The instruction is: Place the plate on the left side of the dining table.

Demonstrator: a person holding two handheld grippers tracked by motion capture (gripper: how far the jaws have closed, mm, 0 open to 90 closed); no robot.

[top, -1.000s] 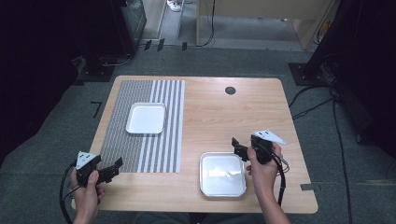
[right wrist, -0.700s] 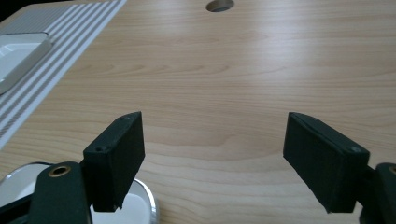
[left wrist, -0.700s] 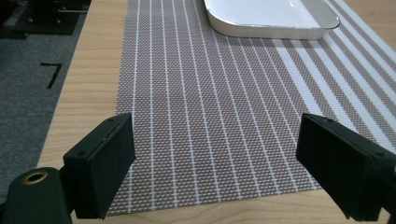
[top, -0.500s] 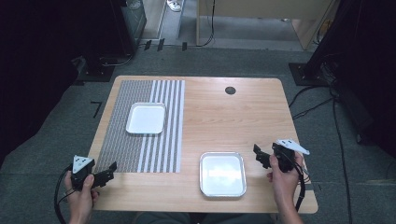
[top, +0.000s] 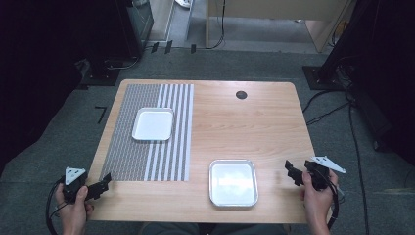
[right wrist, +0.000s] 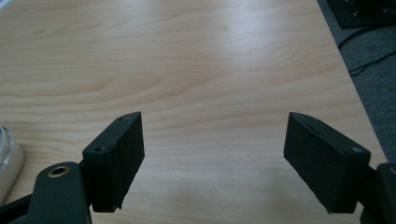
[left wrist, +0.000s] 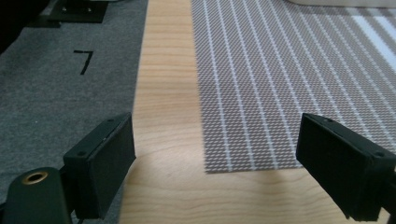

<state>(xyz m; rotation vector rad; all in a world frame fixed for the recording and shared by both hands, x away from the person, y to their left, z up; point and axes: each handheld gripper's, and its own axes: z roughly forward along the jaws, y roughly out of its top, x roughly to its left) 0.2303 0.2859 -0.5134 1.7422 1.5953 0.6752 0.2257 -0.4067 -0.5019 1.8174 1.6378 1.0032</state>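
Two shallow white trays sit on the wooden table. One tray lies on the grey striped placemat at the left. The other tray rests on bare wood near the front edge. My left gripper is held at the table's front left corner, open and empty; its jaws frame the placemat's corner in the left gripper view. My right gripper hovers open at the front right, right of the near tray, with bare wood between its jaws and the tray's rim at the left.
A small black round grommet is set in the table's far side. Grey carpet surrounds the table, with cables and dark equipment stands on the floor at the right and back.
Both hands have drawn back toward the table's front corners. The right gripper moved right and away from the near tray; the left gripper moved slightly left and down.
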